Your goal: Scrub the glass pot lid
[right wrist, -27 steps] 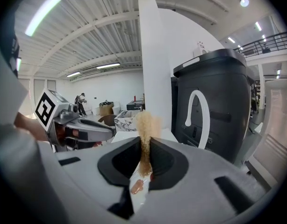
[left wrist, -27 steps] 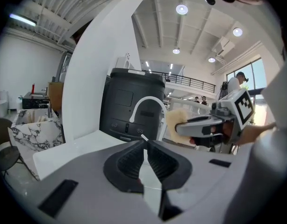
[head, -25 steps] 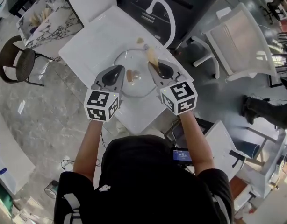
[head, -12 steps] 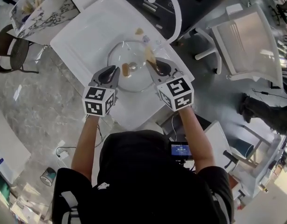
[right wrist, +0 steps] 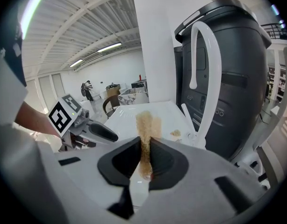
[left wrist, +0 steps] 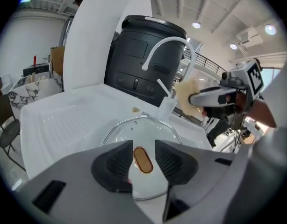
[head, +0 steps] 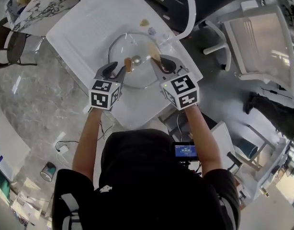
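Observation:
The glass pot lid [head: 142,47] lies on the white ribbed tray [head: 84,28], and the left gripper view shows the lid [left wrist: 134,127] straight ahead. Its brown oval knob [head: 128,65] stands between the jaws of my left gripper [head: 122,69]. Those jaws are opening, with a gap on each side of the knob [left wrist: 144,160]. My right gripper [head: 158,62] hovers over the lid's right part, shut on a tan scrub sponge [head: 154,54]. In the right gripper view the sponge [right wrist: 146,125] sticks up out of the pinched jaws.
A black appliance with a white curved pipe [head: 187,11] stands right behind the tray. A small tan scrap [head: 144,22] lies on the tray beyond the lid. A white chair [head: 254,37] is at the right, a marble table [head: 32,4] at the far left.
The left gripper's jaws, closed at the lid's knob before, now stand apart round it. The right gripper keeps hold of the sponge over the lid.

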